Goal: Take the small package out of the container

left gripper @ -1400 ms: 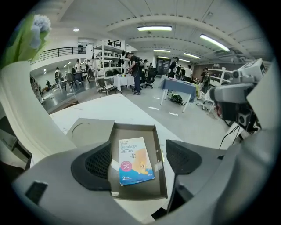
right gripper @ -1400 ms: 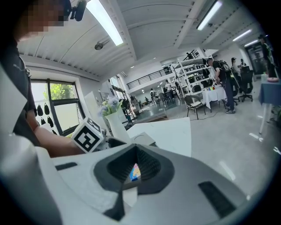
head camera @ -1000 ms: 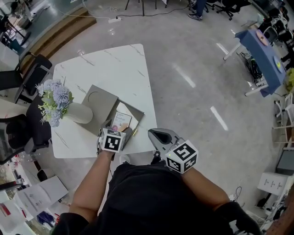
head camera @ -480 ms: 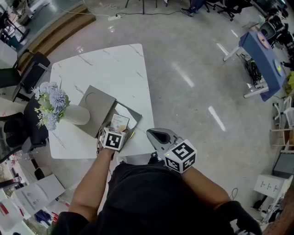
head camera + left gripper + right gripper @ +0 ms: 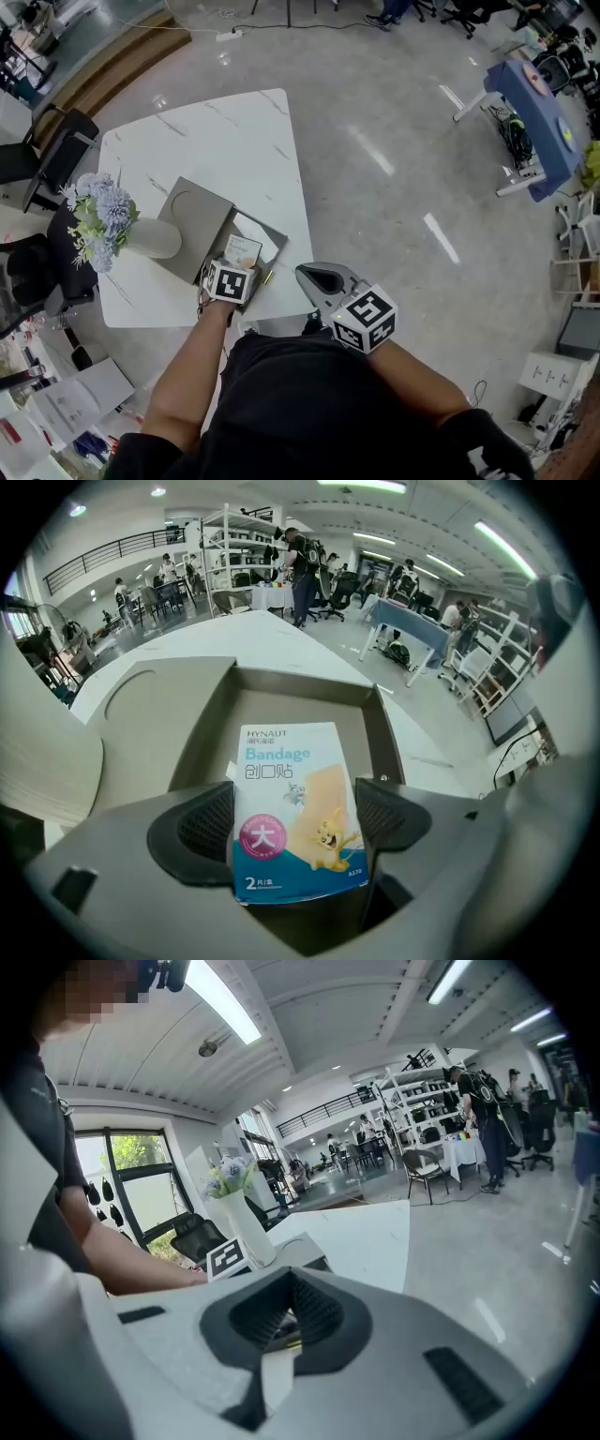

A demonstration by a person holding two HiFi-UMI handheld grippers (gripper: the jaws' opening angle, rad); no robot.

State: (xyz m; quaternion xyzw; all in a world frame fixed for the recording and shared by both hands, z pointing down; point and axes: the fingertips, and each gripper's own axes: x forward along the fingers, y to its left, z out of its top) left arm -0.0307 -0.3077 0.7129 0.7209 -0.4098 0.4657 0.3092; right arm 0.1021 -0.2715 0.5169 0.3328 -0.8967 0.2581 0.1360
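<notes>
A small blue-and-white bandage package [image 5: 295, 808] sits between the two jaws of my left gripper [image 5: 295, 822], which is shut on it. The package's far end reaches over the open grey box [image 5: 302, 679] just beyond the jaws. In the head view the package [image 5: 242, 251] shows just ahead of the left gripper [image 5: 236, 270], over the box [image 5: 274, 234] near the table's front edge. My right gripper [image 5: 323, 279] hovers off the table's near corner, jaws shut with nothing in them [image 5: 286, 1321].
The box's grey lid [image 5: 192, 217] lies beside it on the white marble table [image 5: 216, 141]. A white vase [image 5: 155, 236] of pale blue flowers stands left of the lid. Dark chairs [image 5: 52, 150] stand at the table's left. Polished floor lies to the right.
The package, lying flat in the box a second ago, now stands tilted up in the left jaws. The right gripper has hardly moved.
</notes>
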